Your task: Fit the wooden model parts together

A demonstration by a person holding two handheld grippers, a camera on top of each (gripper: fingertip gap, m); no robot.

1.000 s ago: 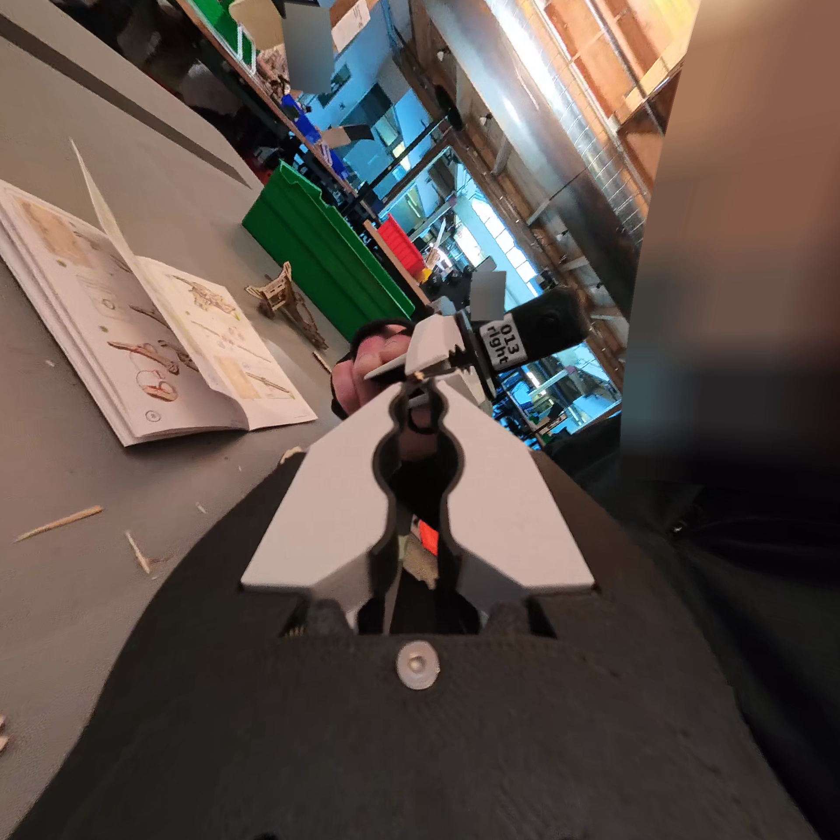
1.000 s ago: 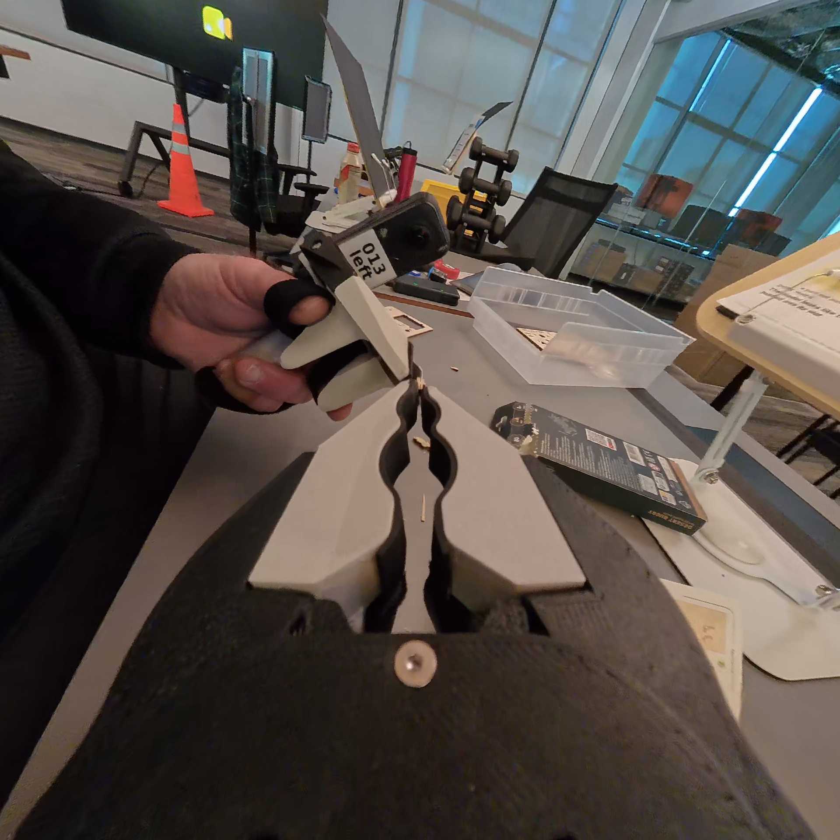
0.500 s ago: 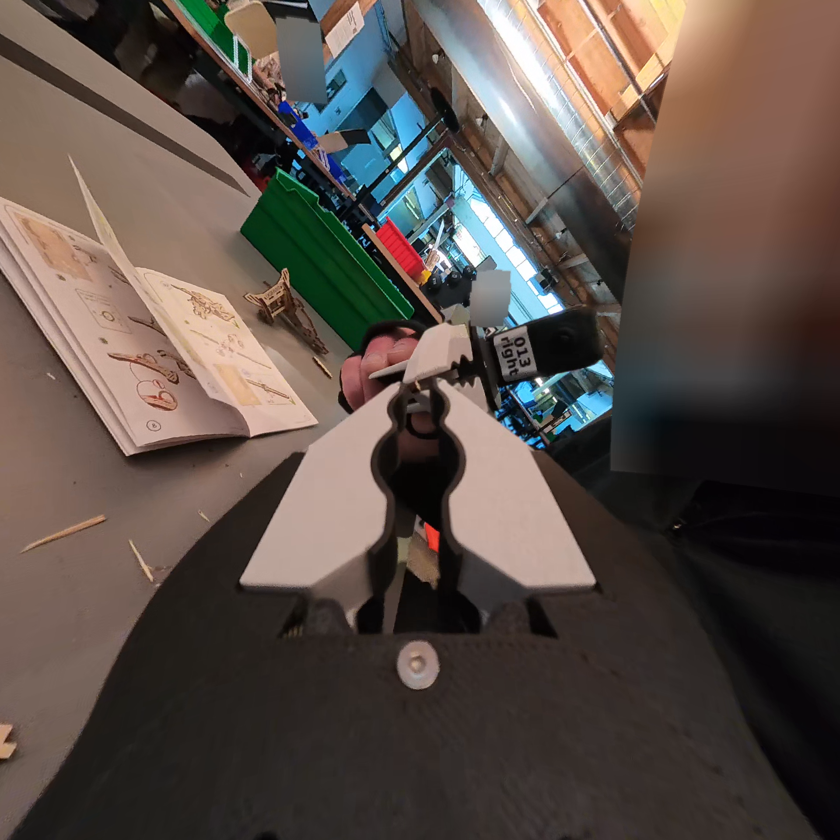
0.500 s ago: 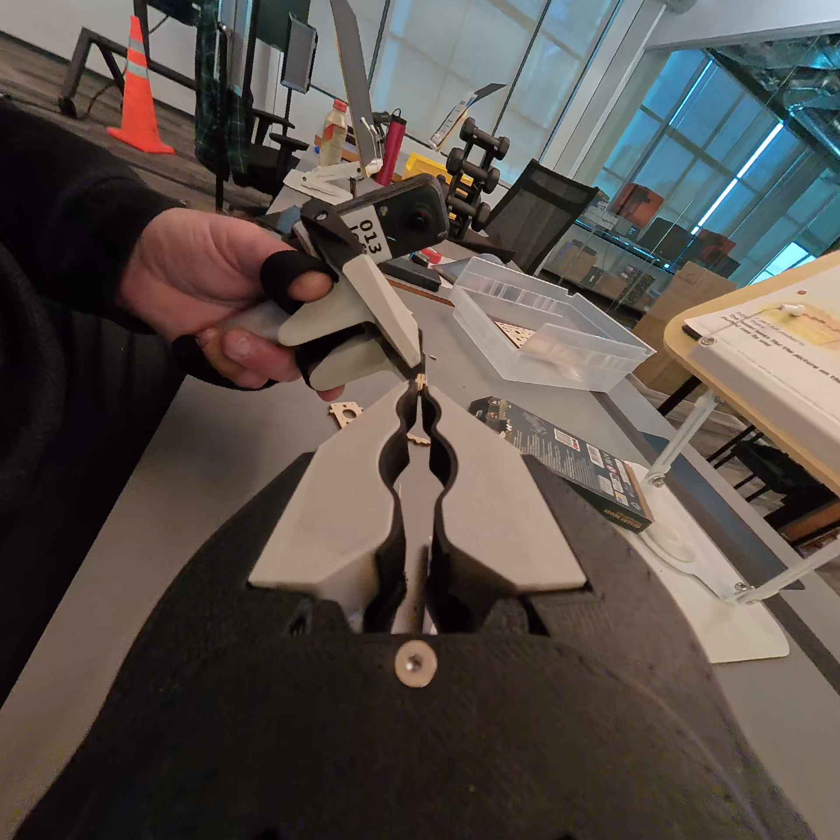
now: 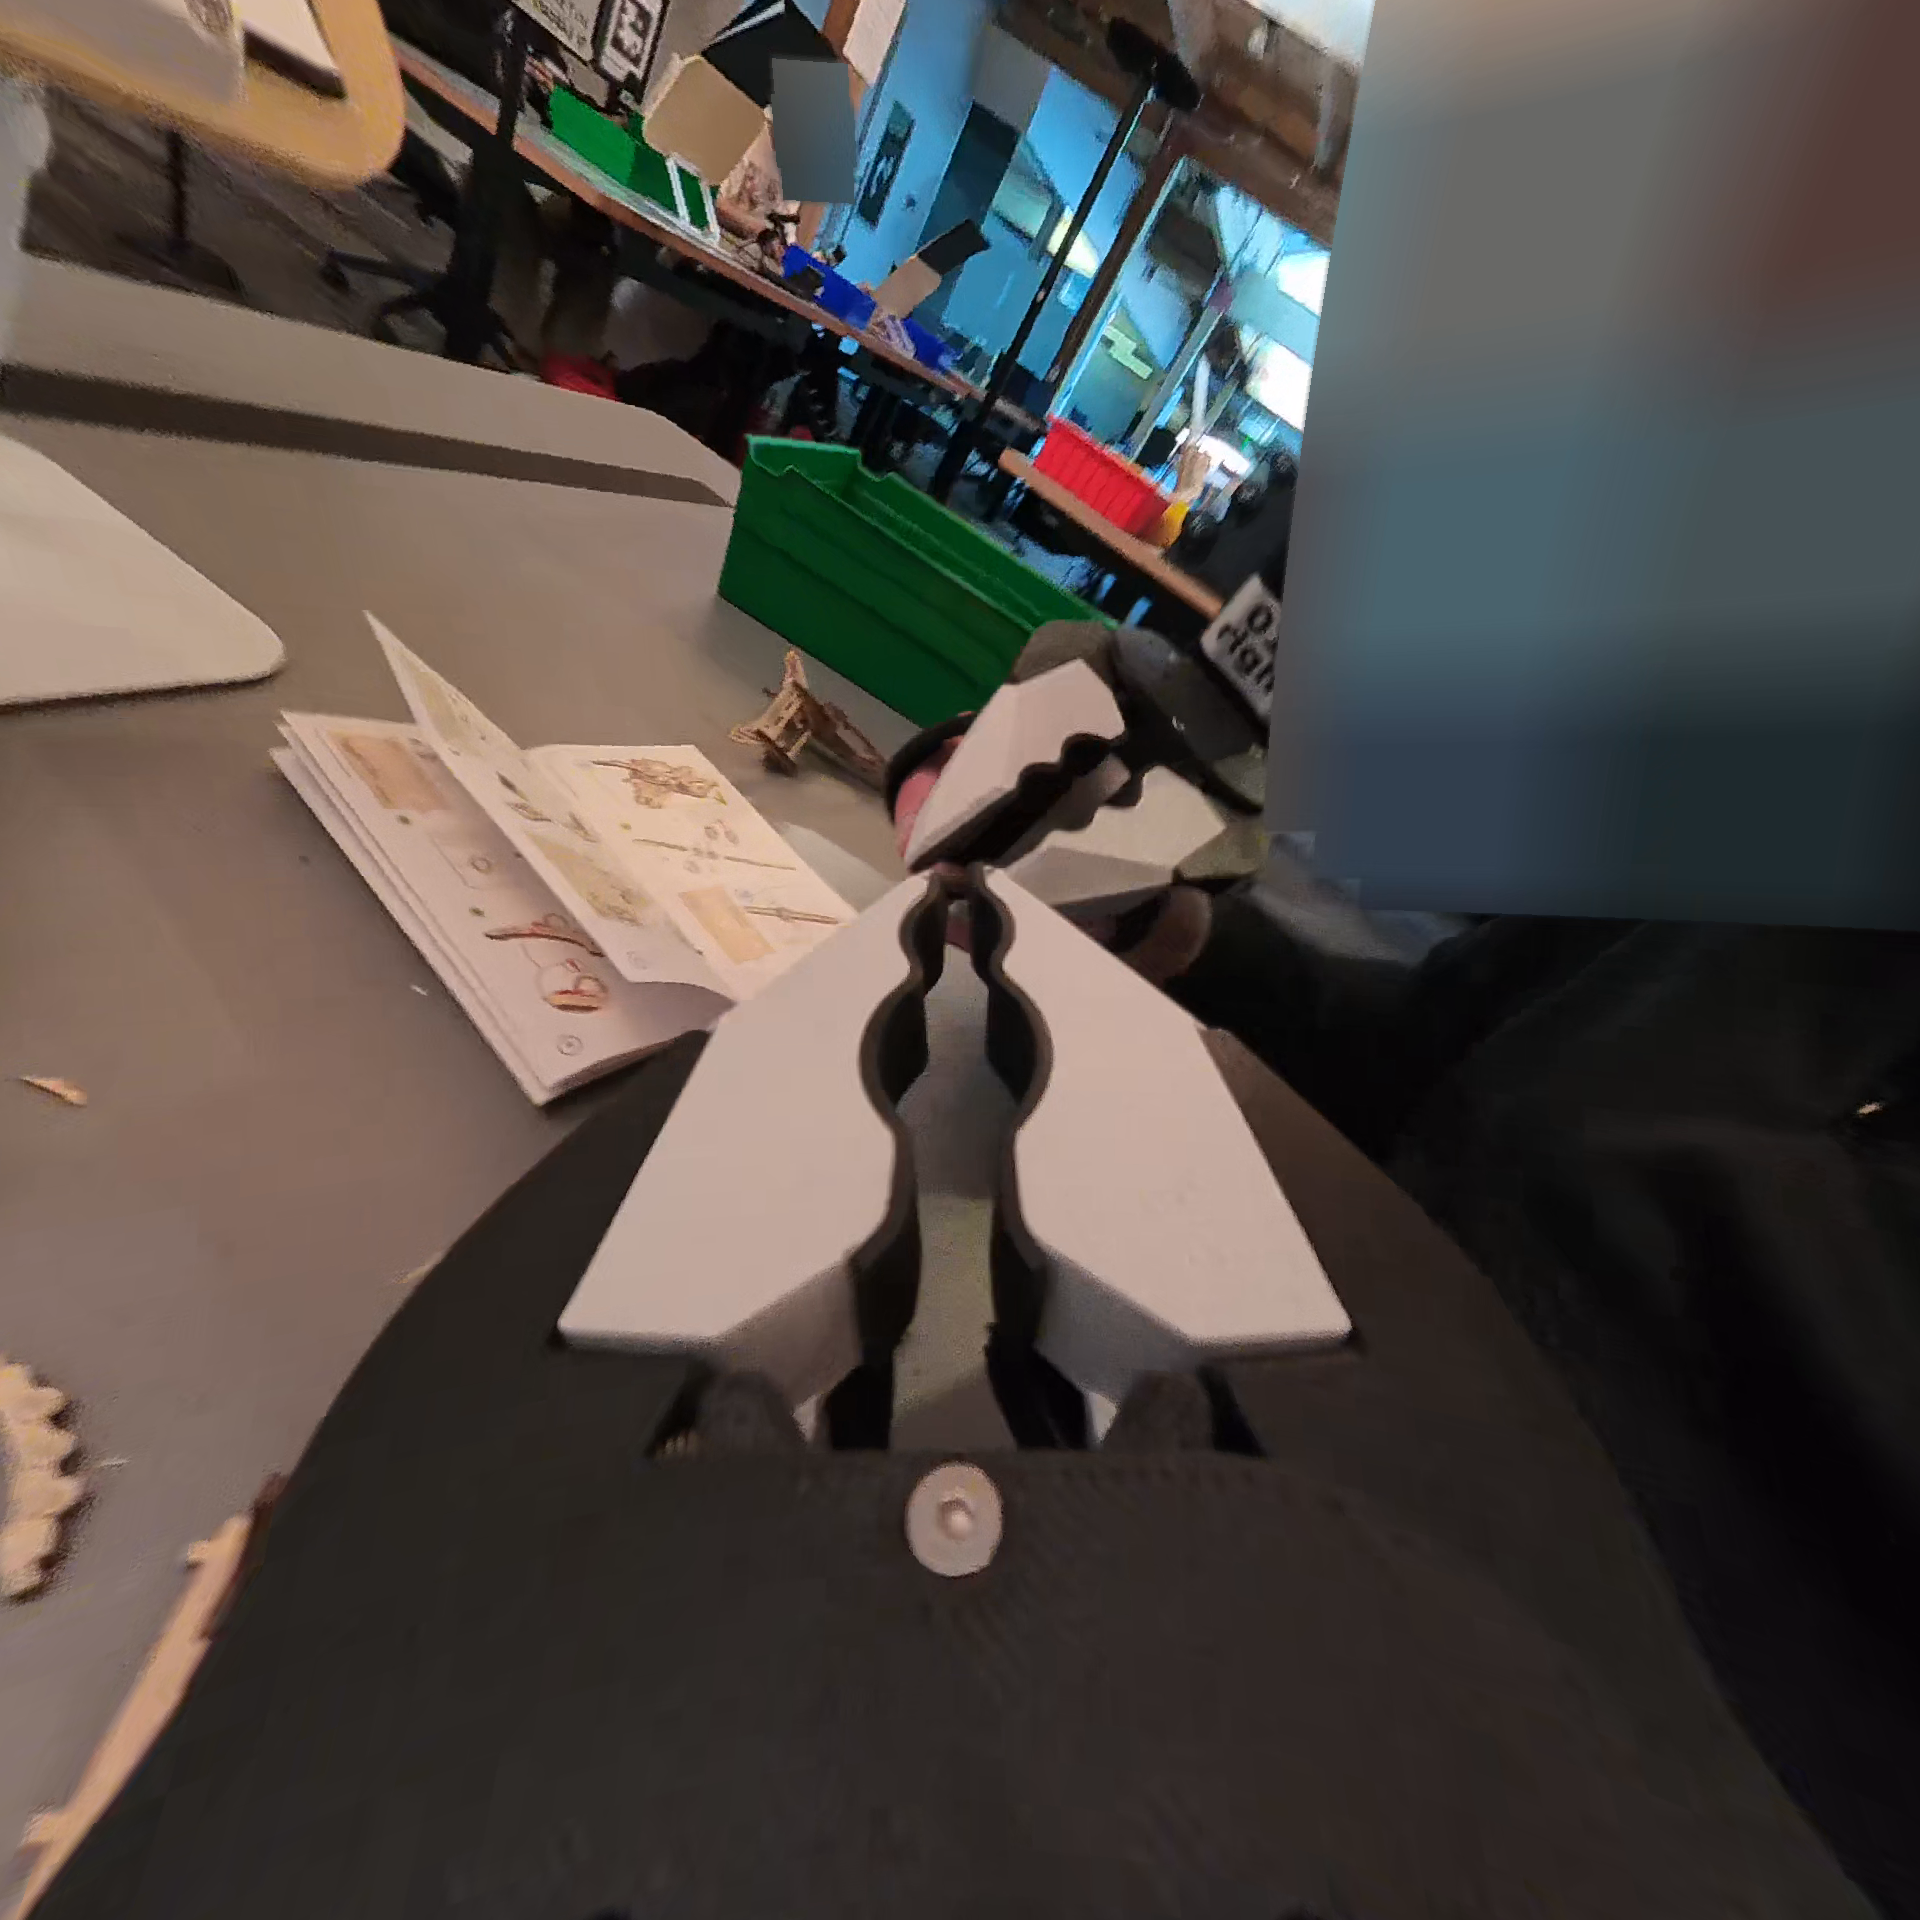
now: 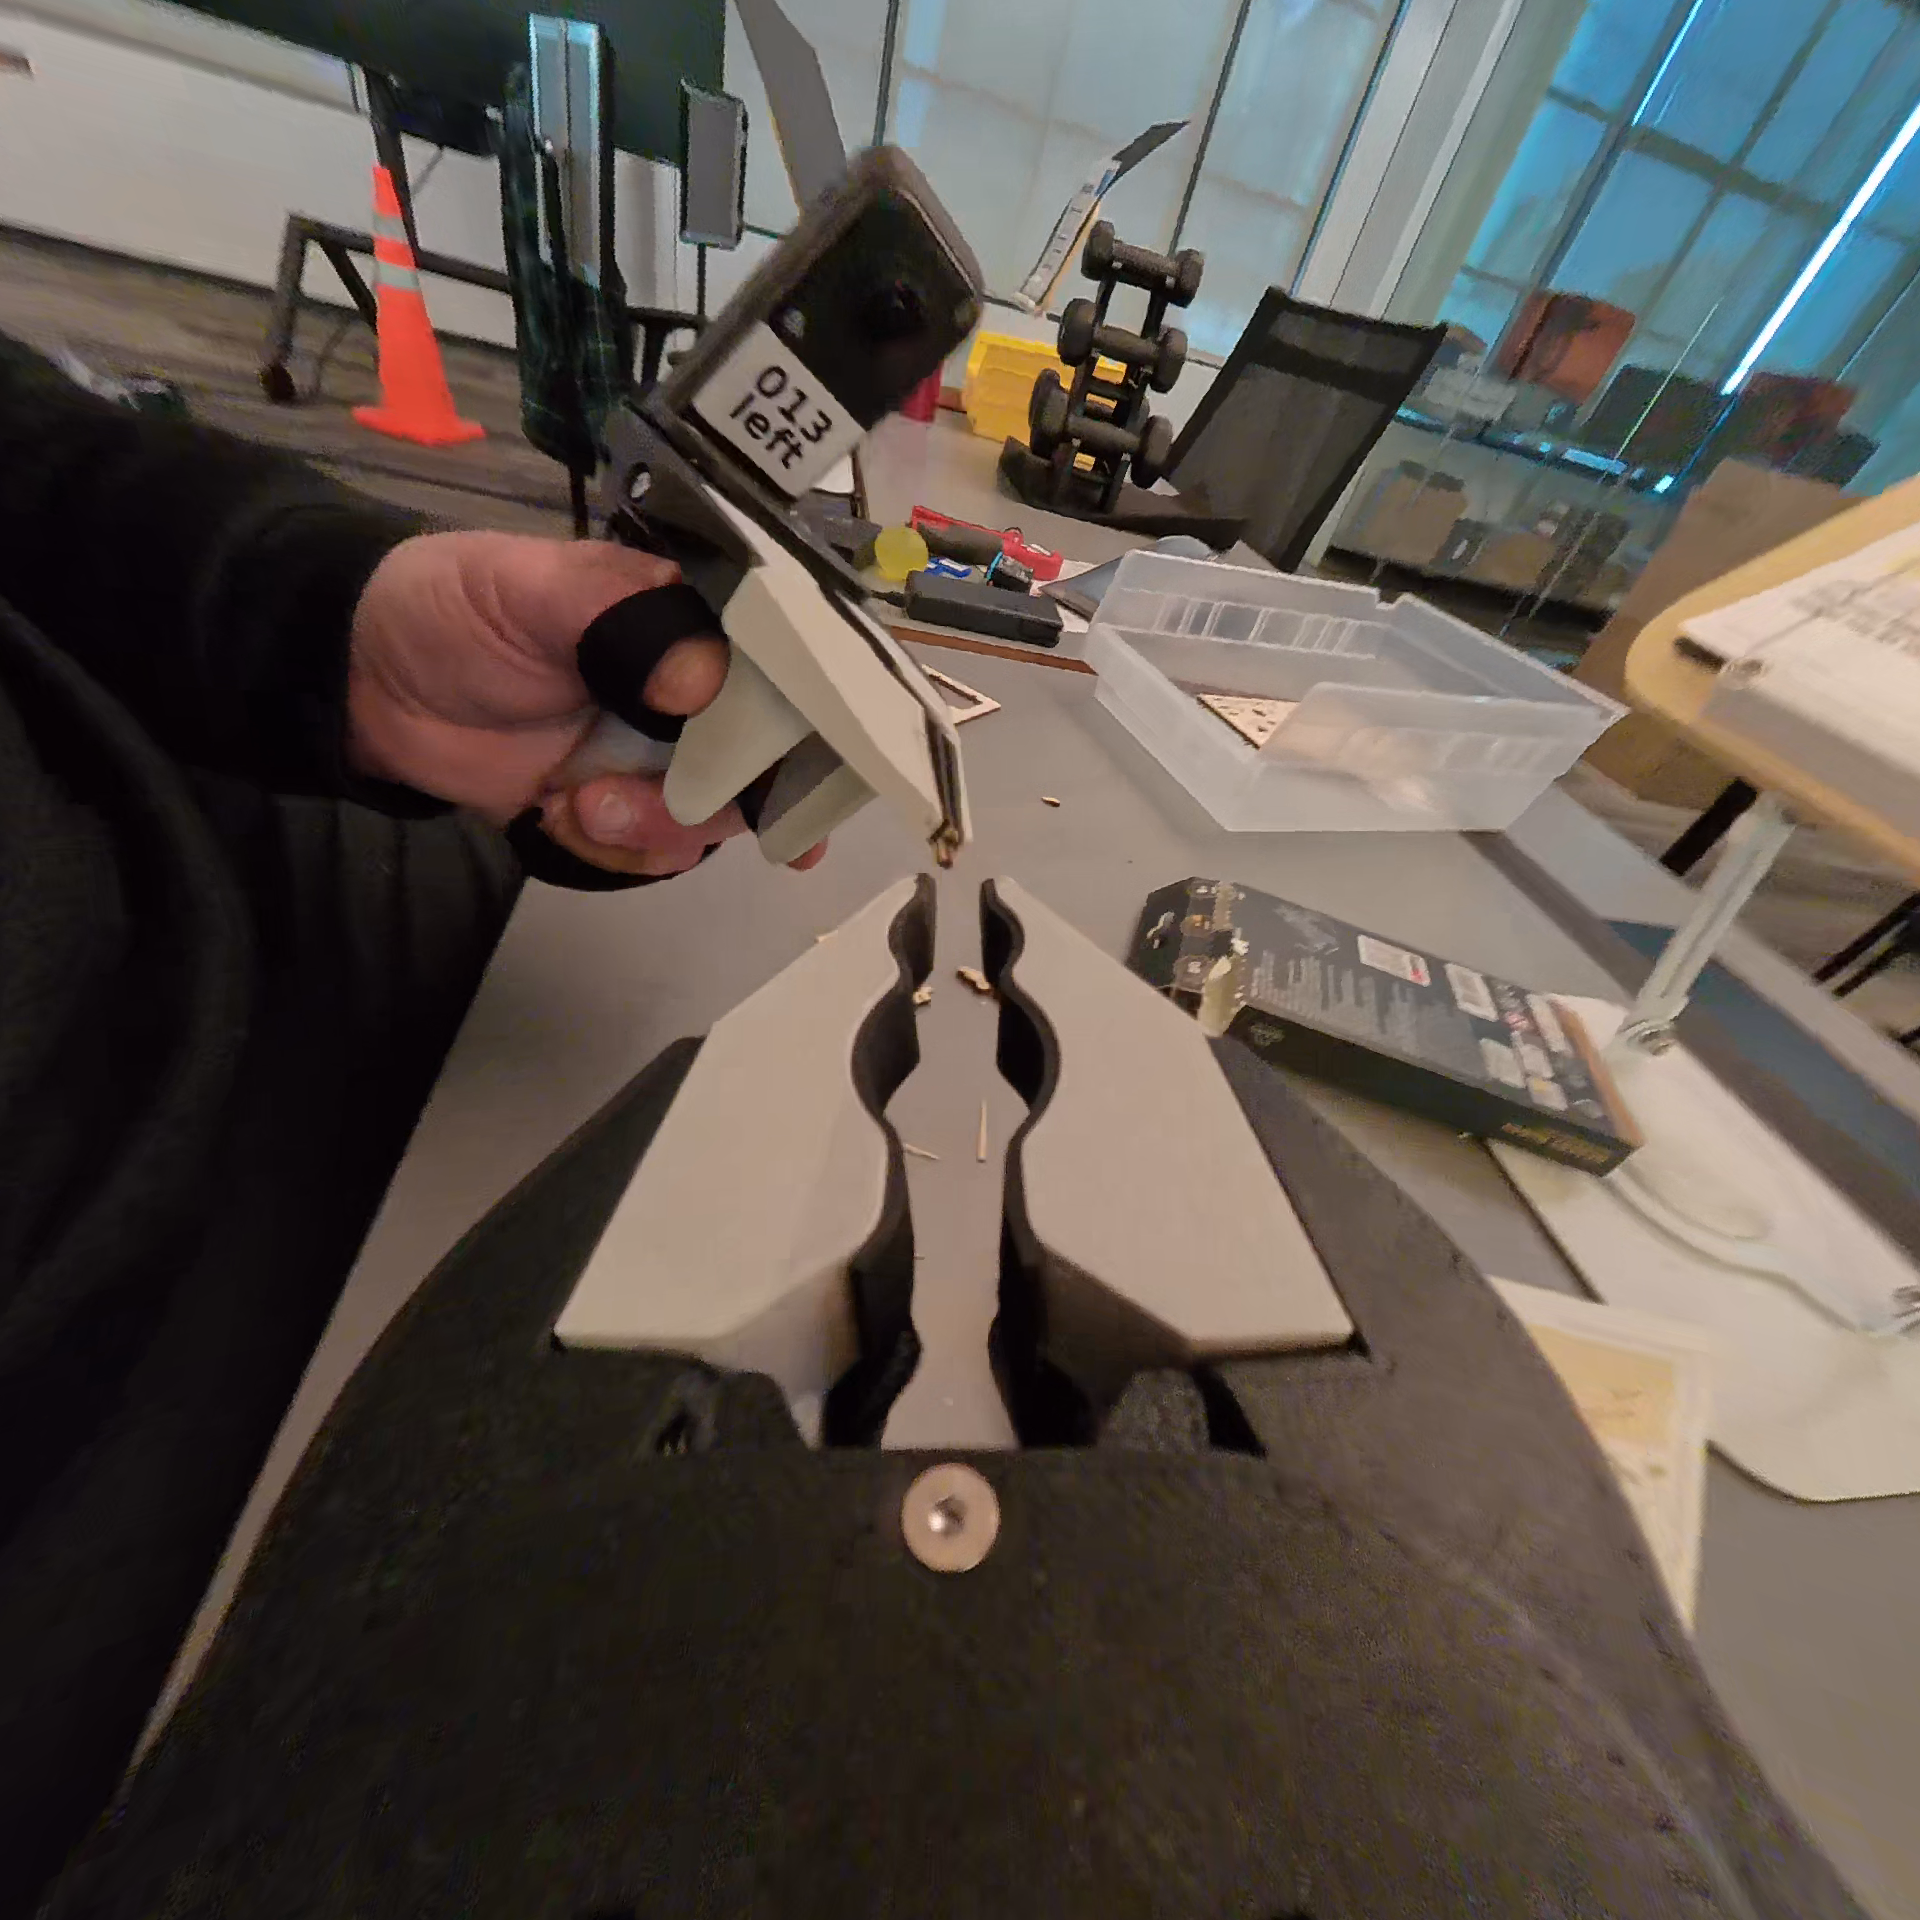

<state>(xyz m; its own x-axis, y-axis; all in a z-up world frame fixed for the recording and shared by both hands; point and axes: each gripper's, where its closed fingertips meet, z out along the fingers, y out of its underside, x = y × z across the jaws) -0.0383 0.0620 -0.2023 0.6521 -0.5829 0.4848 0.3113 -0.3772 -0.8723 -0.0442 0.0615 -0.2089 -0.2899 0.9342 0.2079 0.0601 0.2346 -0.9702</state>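
**Now one gripper pinches a wooden piece, the other stands slightly apart**

Clearly, in the right wrist view, our left gripper [image 6: 948, 831] has its grey fingers pressed together on a tiny wooden piece [image 6: 943, 850] that pokes out at the tips, held in the air above the grey table [image 6: 582, 966]. Our left hand [image 6: 499, 675], with black straps round two fingers, squeezes the handle. A white label with black writing sits on the dark camera block above it.

Our right gripper [image 6: 956, 891] points at that piece from just below, not touching it. Its wavy-edged, matte grey fingers [image 6: 790, 1122] stand a narrow gap apart, and nothing sits between them.

Small wood scraps [image 6: 971, 977] and splinters lie on the table under that gap. To the right lies a flat black printed box [image 6: 1392, 1018]; beyond it, a clear plastic tray [image 6: 1340, 707] holding a thin wooden sheet.

From the left wrist view, an open instruction booklet [image 5: 551, 862] with drawings lies at the left, and a partly built wooden model [image 5: 790, 722] stands farther off, beside a green bin [image 5: 883, 582].
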